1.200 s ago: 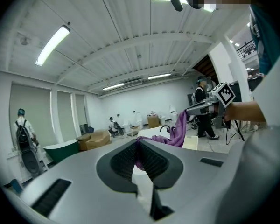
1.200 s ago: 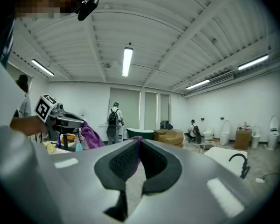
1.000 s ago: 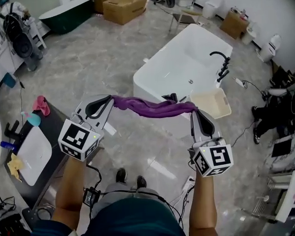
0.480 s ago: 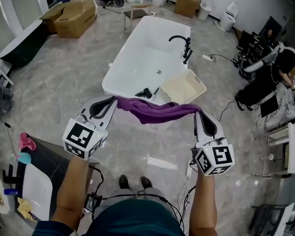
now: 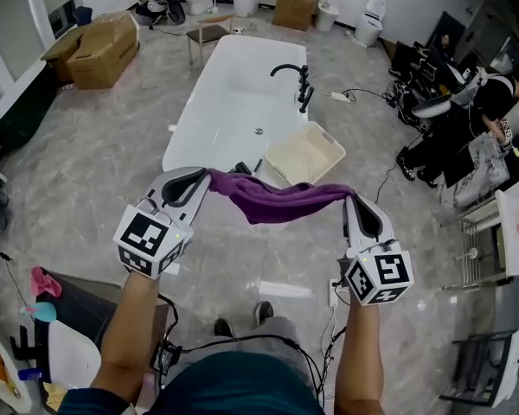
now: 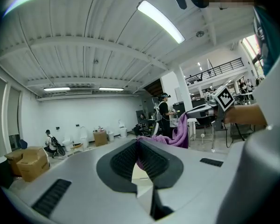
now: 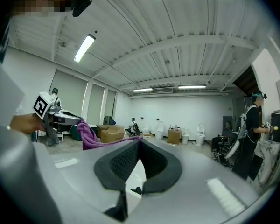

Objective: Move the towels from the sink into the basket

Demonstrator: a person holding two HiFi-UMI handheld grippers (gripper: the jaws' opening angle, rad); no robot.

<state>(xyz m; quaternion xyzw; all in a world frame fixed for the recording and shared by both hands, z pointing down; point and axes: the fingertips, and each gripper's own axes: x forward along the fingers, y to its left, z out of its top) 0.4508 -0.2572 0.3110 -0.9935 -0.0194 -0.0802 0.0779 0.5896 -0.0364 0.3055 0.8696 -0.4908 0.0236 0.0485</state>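
1. Far left, low in the head view, the white sink point(image 5: 67, 353) sits in its dark counter point(image 5: 104, 296). A pink cloth point(image 5: 41, 281) lies by the counter's far end.
2. My left claw point(image 5: 204, 178) is held out level. Its jaws are pinched together on one end of the purple towel point(image 5: 277, 202), and in the left gripper view the cloth comes out from between the ribbed pads and trails off to the right.
3. The towel stretches from one claw to the other and sags in the middle. It hangs in the air over the marble floor point(image 5: 112, 162), well apart from the sink.
4. Just past the towel's sag stands the cream basket point(image 5: 304, 156), right beside the near end of the white bathtub point(image 5: 233, 102). The towel is on my side of it, not inside.
5. My right claw point(image 5: 351, 197) is also clamped tight, on the towel's other end. In the right gripper view a purple edge runs from its pads off to the left.
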